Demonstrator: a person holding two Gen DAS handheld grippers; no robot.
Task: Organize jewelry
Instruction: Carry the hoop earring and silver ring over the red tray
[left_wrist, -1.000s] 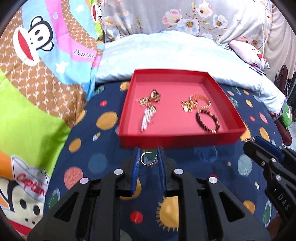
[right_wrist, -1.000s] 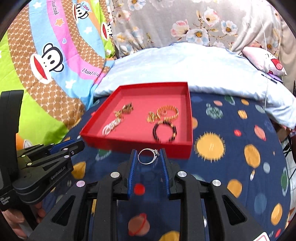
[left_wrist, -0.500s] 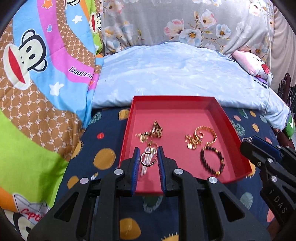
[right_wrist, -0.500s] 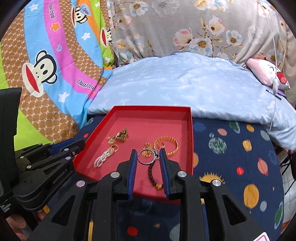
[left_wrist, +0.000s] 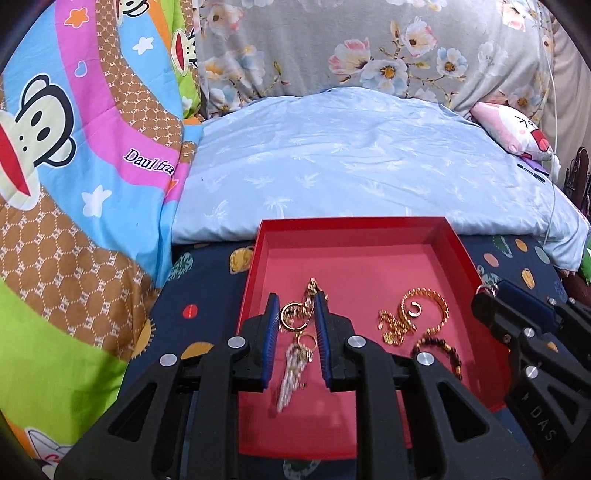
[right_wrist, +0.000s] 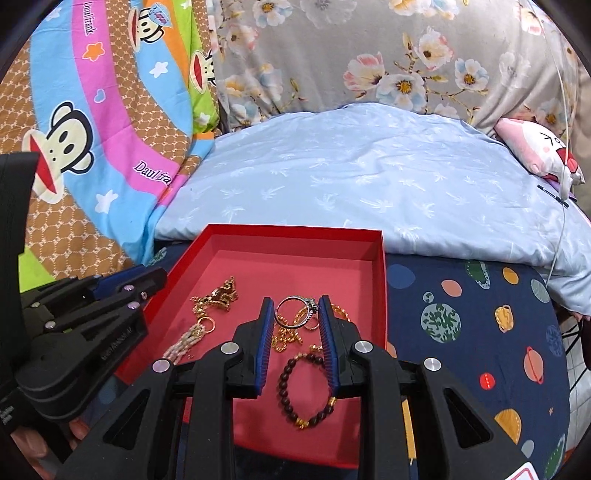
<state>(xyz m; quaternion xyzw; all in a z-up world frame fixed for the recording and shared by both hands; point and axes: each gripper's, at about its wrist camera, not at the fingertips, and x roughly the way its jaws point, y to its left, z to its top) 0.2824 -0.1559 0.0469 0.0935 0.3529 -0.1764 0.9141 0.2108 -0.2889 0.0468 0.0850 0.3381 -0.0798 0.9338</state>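
Note:
A red tray (left_wrist: 354, 236) (right_wrist: 295, 236) lies on the dark planet-print bedspread. In it are a gold pendant with a pearl tassel (left_wrist: 291, 373), a gold chain bracelet (left_wrist: 424, 306) and a dark bead bracelet (right_wrist: 306, 391). My left gripper (left_wrist: 295, 317) is shut on a gold open ring (left_wrist: 293, 316) and holds it above the tray's left half. My right gripper (right_wrist: 296, 314) is shut on a silver ring (right_wrist: 291, 312) with a small stone and holds it above the tray's right half. Each gripper shows at the edge of the other's view.
A light blue pillow (left_wrist: 369, 166) lies just behind the tray. A monkey-print quilt (left_wrist: 74, 166) rises on the left. A floral cushion (right_wrist: 388, 55) and a pink plush toy (right_wrist: 535, 151) are at the back right.
Both grippers have moved forward from the near side of the tray to over its inside, each still holding its ring.

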